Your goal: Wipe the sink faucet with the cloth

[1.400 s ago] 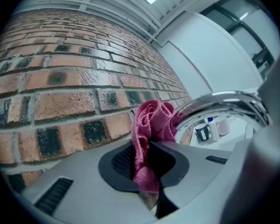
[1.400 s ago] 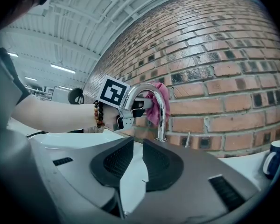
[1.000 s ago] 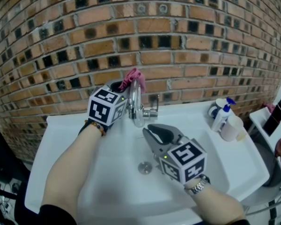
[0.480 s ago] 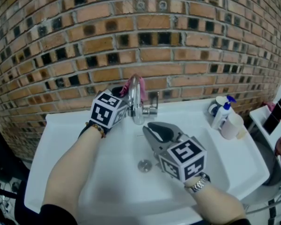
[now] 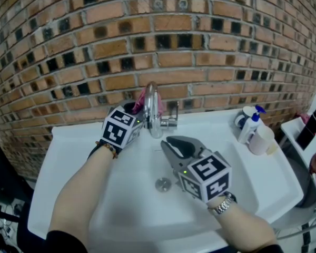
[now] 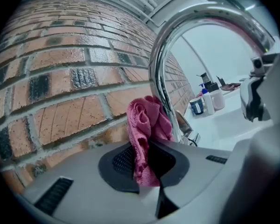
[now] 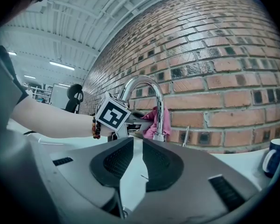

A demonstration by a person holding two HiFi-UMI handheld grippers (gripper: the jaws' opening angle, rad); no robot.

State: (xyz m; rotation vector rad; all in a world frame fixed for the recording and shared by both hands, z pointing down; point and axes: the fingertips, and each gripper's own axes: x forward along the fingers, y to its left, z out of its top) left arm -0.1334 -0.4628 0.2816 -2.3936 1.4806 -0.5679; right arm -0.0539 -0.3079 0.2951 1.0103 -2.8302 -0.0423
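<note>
Behind the faucet (image 5: 152, 105), left gripper (image 6: 143, 163) pinches cloth (image 6: 146, 118); right gripper (image 7: 132, 158) gapes narrowly, bottles (image 5: 249, 128) aside.

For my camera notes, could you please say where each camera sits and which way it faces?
Head view: on the person's head, facing steeply down at sink and faucet; forearms, left tool, right tool show.
Left gripper view: on the left tool, facing the faucet over jaws shut on the cloth; its jaws show.
Right gripper view: on the right tool, facing the faucet over open jaws; left tool and forearm show.
All share faucet and cloth.
</note>
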